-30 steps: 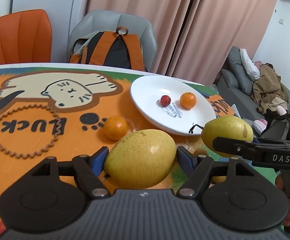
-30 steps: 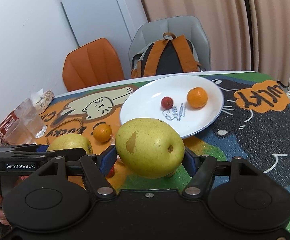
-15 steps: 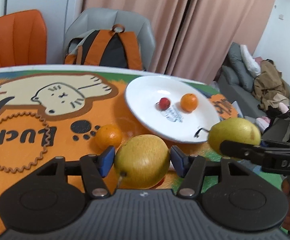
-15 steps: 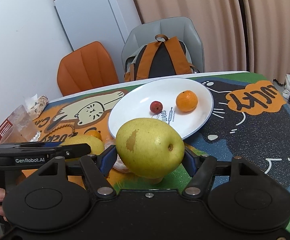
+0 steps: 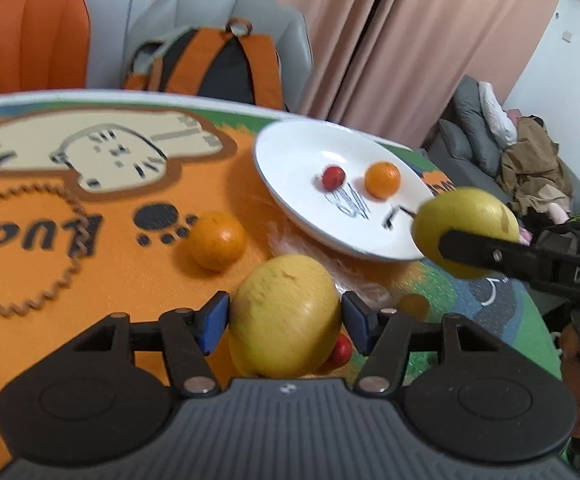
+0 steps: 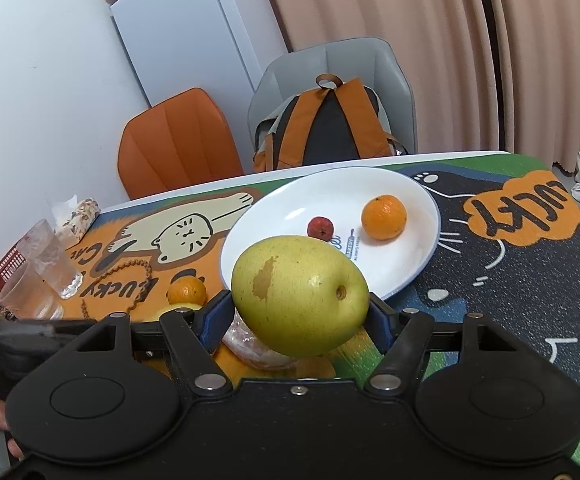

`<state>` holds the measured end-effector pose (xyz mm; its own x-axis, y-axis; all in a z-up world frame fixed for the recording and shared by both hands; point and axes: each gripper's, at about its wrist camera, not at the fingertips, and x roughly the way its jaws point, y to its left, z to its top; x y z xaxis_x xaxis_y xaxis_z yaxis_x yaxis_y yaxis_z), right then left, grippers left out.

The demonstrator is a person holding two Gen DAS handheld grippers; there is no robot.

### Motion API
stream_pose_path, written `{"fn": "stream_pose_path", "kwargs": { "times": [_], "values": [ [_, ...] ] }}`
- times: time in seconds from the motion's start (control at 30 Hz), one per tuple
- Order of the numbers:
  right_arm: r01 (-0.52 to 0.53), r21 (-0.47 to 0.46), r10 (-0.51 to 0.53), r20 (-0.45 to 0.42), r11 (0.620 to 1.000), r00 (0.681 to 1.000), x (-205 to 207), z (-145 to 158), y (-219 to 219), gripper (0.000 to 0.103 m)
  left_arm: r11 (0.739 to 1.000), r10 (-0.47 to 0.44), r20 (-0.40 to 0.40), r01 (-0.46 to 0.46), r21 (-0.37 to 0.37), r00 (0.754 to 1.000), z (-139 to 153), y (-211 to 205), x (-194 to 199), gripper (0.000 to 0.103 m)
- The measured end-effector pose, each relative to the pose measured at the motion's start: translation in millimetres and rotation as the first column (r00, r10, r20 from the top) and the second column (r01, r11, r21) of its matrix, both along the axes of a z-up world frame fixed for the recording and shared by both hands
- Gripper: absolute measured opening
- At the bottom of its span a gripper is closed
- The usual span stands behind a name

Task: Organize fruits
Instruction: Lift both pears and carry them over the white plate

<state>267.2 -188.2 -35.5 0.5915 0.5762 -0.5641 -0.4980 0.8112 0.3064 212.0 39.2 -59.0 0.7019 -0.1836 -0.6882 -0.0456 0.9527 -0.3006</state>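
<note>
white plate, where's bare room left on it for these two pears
On the white plate, the near half, below the red fruit and orange, is bare apart from a printed logo, as is the far rim. Crowded: the mat just before the plate, with a loose orange, a small red fruit and a clear wrapper.

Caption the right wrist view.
Right tongs grip a yellow pear before a white plate holding an orange and small red fruit.

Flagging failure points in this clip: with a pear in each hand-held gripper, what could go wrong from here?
1. The left hand-held gripper pinches its round pear with narrow pads; it may roll out.
2. The right hand-held gripper holds its pear above the plate; a drop could knock the orange.
</note>
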Motion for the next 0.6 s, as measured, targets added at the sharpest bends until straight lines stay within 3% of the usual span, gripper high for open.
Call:
{"fn": "stream_pose_path", "kwargs": {
  "times": [0.33, 0.47, 0.6],
  "values": [
    [0.001, -0.015, -0.001, 0.005, 1.000, 1.000, 7.8, 1.5, 6.2, 0.066, 1.000, -0.006, 0.018, 0.006, 0.018, 1.000, -2.2, -5.8, 0.5, 0.060],
    [-0.001, -0.024, 0.001, 0.000, 1.000, 1.000, 14.0, -0.6, 12.5, 0.066, 0.998, 0.030, 0.042, -0.032, 0.053, 0.999, 1.6, -2.1, -8.1, 0.059],
    [0.001, -0.027, -0.001, -0.010, 1.000, 1.000, 20.1, -5.5, 20.9, 0.066, 0.997, 0.062, 0.065, -0.065, 0.038, 0.996, 11.1, 13.0, -14.6, 0.059]
  ]
}}
